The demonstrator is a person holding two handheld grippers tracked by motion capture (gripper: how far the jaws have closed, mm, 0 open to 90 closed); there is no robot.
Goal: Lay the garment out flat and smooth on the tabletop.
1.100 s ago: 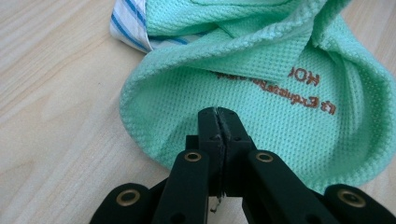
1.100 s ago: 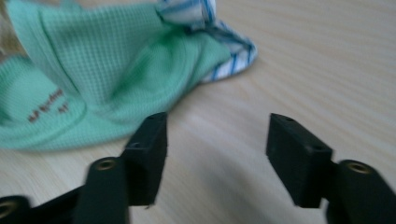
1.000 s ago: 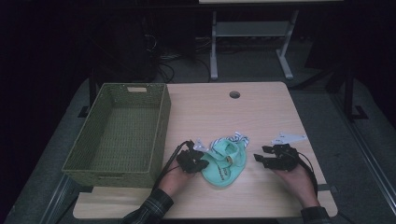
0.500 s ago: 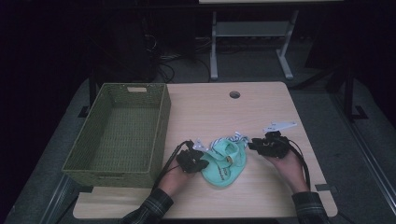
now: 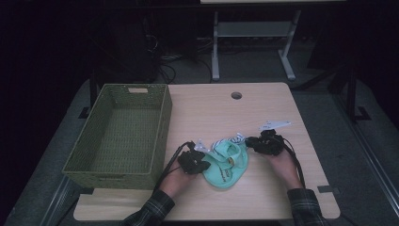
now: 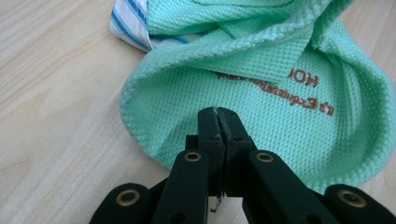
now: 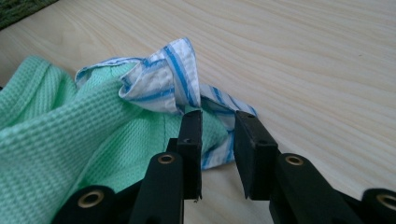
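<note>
- A mint-green cloth (image 5: 227,165) with brown lettering and a blue-striped white trim (image 7: 168,79) lies crumpled on the bench (image 5: 263,117), at about 6 o'clock from the bench's middle, near the front edge.
- The left hand-held gripper (image 5: 196,162) sits at the cloth's 9 o'clock side; in the left gripper view its jaws are pressed together, pinching the cloth's (image 6: 261,93) near edge, with green weave spreading out beyond the tips toward 12 o'clock.
- The right hand-held gripper (image 5: 261,144) is at the cloth's 2 o'clock corner. In the right gripper view its jaws stand narrowly apart and have just been closing; the striped trim lies between and just beyond them, and I cannot tell whether the pads press on it yet.
- In that same view the striped trim rises in a folded peak at 11 o'clock from the jaw tips, with the green cloth (image 7: 70,140) filling the 9 o'clock side and bare wood at 3 o'clock.
- A green woven basket (image 5: 123,132) stands on the bench at 9 o'clock from the cloth, just beside the left hand (image 5: 176,181).
- A small white tag (image 5: 274,125) lies on the bench at 12 o'clock from the right hand-held gripper, near it.
- A round cable hole (image 5: 236,95) is in the bench top toward 12 o'clock, well apart from the cloth.
</note>
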